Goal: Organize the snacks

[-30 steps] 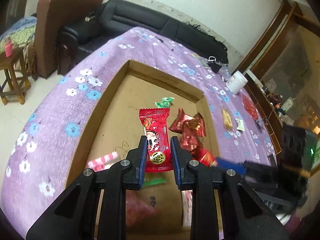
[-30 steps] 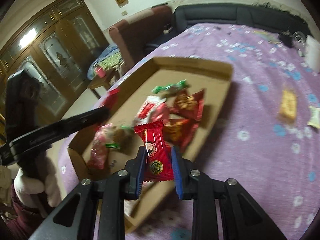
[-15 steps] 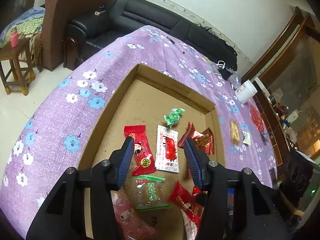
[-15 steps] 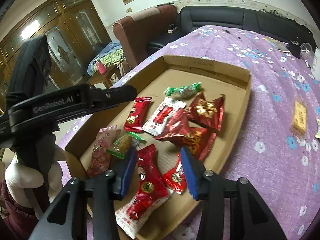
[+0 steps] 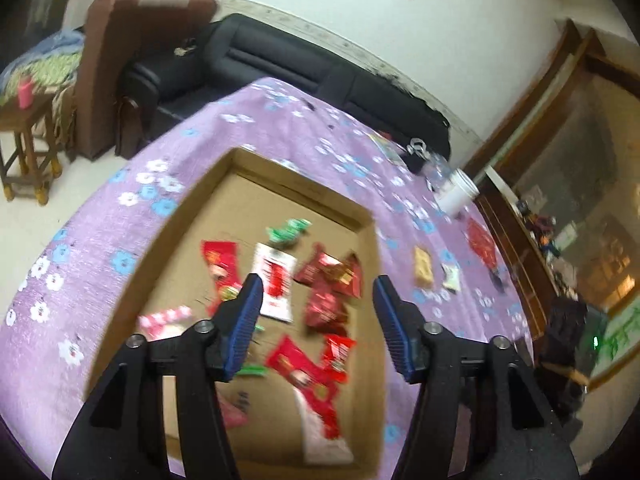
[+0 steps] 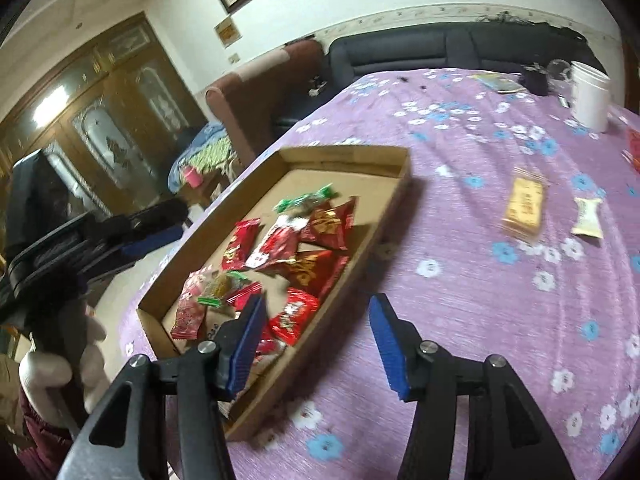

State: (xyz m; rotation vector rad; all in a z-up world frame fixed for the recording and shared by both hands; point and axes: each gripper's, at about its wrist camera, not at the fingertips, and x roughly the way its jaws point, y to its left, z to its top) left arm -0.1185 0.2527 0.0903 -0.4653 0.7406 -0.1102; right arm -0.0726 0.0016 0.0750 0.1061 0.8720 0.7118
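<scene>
A shallow cardboard box (image 5: pixel 240 160) (image 6: pixel 400 184) sits on the purple flowered tablecloth and holds several snack packets, mostly red ones (image 5: pixel 218 264) (image 6: pixel 320 228) plus a green candy (image 5: pixel 290 229) (image 6: pixel 306 199). My left gripper (image 5: pixel 316 320) is open and empty above the box. My right gripper (image 6: pixel 314 340) is open and empty over the box's near right edge. A yellow packet (image 6: pixel 525 204) (image 5: pixel 423 273) and a small white packet (image 6: pixel 588 217) (image 5: pixel 451 278) lie on the cloth right of the box. A red packet (image 5: pixel 482 242) lies farther right.
A white cup (image 6: pixel 590 94) (image 5: pixel 458 194) stands at the table's far right with dark clutter beside it. A black sofa (image 5: pixel 320 80) and a brown armchair (image 5: pixel 120 60) stand behind the table. The left gripper's handle and gloved hand (image 6: pixel 60 360) show at the left.
Both grippers released their red packets into the box, opened wide and pulled back and up. Both views have swung to the right toward the loose packets on the cloth.
</scene>
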